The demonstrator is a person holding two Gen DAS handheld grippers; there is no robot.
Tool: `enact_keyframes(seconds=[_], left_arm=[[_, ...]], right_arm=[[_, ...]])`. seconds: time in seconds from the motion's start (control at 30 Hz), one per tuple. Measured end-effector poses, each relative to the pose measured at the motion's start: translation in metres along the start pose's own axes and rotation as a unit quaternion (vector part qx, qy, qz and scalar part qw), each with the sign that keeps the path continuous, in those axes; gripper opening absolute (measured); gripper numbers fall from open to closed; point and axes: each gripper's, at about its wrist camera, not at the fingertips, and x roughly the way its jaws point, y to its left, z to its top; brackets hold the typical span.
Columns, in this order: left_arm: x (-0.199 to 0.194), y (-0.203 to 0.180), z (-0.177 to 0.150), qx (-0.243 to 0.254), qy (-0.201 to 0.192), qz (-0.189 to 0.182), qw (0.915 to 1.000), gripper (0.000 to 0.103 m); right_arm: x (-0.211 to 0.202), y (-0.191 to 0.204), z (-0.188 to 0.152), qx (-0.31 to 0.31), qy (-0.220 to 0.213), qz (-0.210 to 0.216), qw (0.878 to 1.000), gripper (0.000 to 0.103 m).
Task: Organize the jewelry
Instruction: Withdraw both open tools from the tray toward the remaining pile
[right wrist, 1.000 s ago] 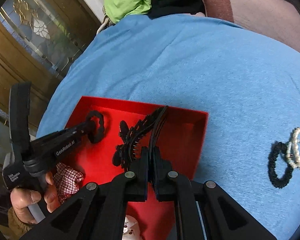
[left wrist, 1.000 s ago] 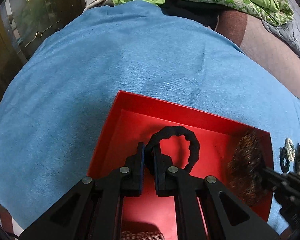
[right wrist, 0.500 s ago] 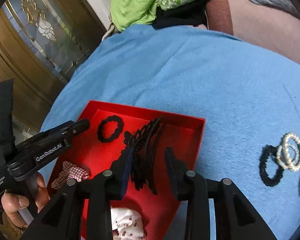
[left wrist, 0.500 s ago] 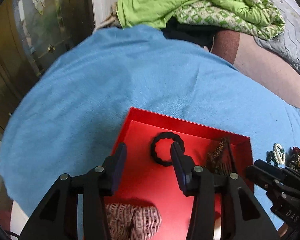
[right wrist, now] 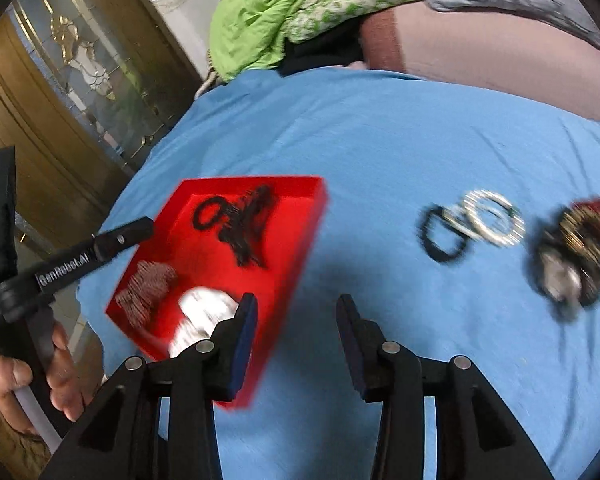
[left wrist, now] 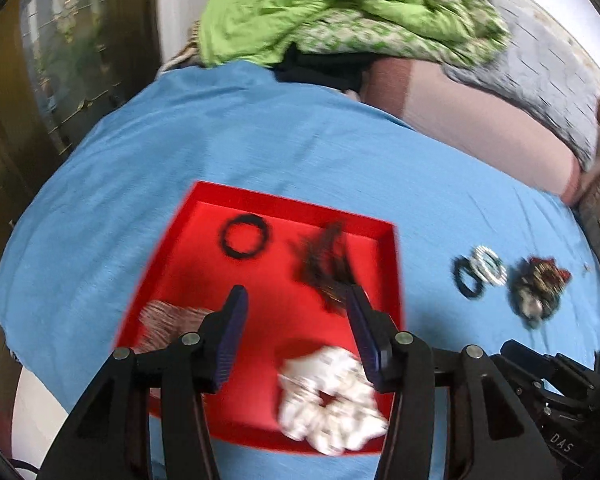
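A blue cloth (left wrist: 300,152) covers the bed. A red tray (left wrist: 172,248) sits on it. In the tray lie a white scrunchie (left wrist: 332,400), a dark hair claw (left wrist: 324,268) and a black hair tie (left wrist: 242,237) at 11 o'clock. Outside at 3 o'clock lie a pearl bracelet (right wrist: 492,218) and more jewelry (right wrist: 572,256). The left gripper (left wrist: 296,332) and right gripper (right wrist: 296,336) both have their jaws wide apart, holding nothing.

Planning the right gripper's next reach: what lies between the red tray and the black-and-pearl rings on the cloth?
Only bare blue cloth separates the red tray from the rings; the right wrist view shows it.
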Motion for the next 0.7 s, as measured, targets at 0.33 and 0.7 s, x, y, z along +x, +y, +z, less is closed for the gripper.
enact_keyframes(seconds=[0.33,0.7], left_arm=[[0.000,-0.089,-0.033,0.076,0.033,-0.051,0.9952,0.050],[0.020,-0.178,-0.038,0.141,0.061,-0.104,0.9827,0.050]], right_arm=[[-0.070,-0.118,-0.055,0.101,-0.027,-0.067,0.992,0.048],[-0.095,-0.200,-0.067,0.179,-0.062,-0.092,0.978,0.048]])
